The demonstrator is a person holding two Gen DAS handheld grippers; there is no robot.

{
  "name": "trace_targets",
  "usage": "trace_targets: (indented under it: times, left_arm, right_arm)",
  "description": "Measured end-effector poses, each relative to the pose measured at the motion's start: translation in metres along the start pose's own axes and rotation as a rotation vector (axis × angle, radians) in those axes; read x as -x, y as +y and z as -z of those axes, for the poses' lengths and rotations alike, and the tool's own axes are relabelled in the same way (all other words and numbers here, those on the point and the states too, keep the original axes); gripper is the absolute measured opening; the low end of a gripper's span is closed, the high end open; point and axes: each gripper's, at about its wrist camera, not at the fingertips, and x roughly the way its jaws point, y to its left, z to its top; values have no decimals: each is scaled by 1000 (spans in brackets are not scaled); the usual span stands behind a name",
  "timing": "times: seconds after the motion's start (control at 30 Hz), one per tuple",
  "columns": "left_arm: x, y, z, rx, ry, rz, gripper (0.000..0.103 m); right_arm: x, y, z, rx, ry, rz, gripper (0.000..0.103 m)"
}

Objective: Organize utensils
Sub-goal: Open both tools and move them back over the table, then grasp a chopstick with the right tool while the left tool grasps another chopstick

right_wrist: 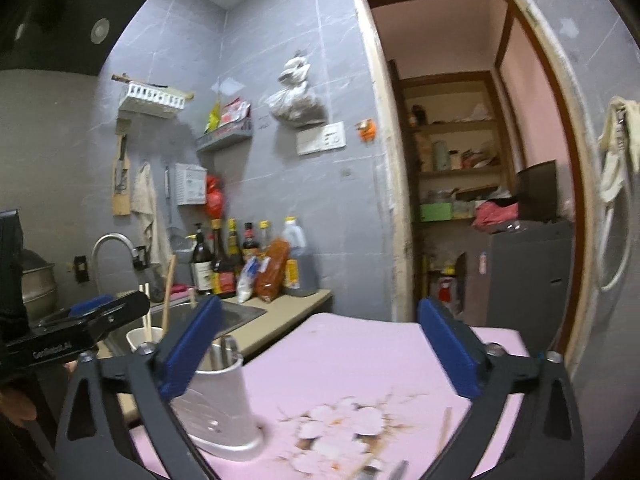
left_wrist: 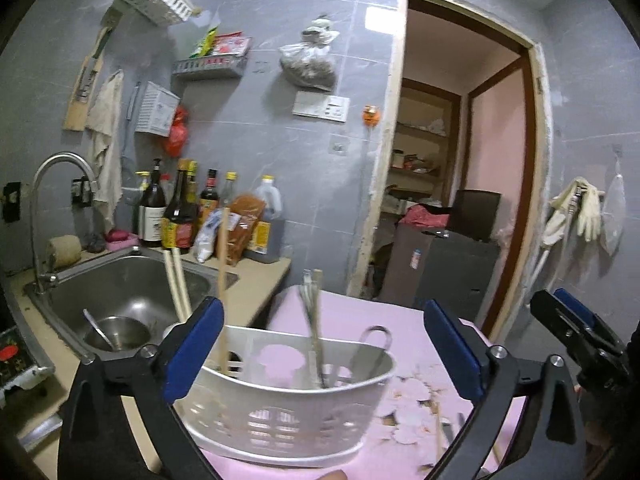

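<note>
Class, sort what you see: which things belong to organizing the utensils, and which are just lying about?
Job in hand:
- white utensil caddy
- chopsticks standing in it
- metal utensils in it
- loose chopstick on the pink mat

Lying about:
- sauce bottles
- faucet
- sink bowl
- hanging gloves

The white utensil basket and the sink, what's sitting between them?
In the left wrist view, a white cup holding pale chopsticks stands between the sink and the white utensil basket, partly hidden by a tong finger.

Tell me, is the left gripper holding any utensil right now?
No, the left gripper stands wide open with nothing between its pads, the white utensil basket beyond them.
</note>
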Motion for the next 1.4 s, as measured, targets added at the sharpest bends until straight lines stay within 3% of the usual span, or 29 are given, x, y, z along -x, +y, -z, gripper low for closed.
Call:
trace_targets:
  times: [0.37, 0.7, 0.9, 0.97, 1.03, 1.17, 1.23, 1.27, 1.4]
  left_arm:
    - [-1, -43, 10, -78, 60, 133, 100]
    - [-28, -77, 48, -179, 228, 200, 100]
    - [-48, -92, 76, -240, 339, 196, 100]
    - [-56, -95, 84, -255, 388, 202, 100]
    - [-65, -99, 91, -269, 439, 206, 100]
    - [-80, -104, 100, -283, 525, 224, 100]
    - [-87, -107, 103, -294, 557, 221, 99]
    - [-89, -107, 104, -299, 572, 223, 97]
    - [-106, -110, 112, -321, 661, 268, 62]
  right_arm:
    - [47, -35, 1, 32, -16, 111, 103]
    - [50, -72, 28, 22, 125, 183, 103]
    - [38, -85, 44, -2, 228, 201, 102]
    - [32, -90, 51, -32, 279, 200, 97]
    - [25, -94, 58, -49, 328, 196, 84]
    - [8, -100, 73, -83, 444, 182, 67]
    - [1, -104, 80, -99, 491, 174, 47]
    - [-3, -105, 83, -104, 513, 169, 45]
    - [-18, -109, 92, -132, 588, 129, 40]
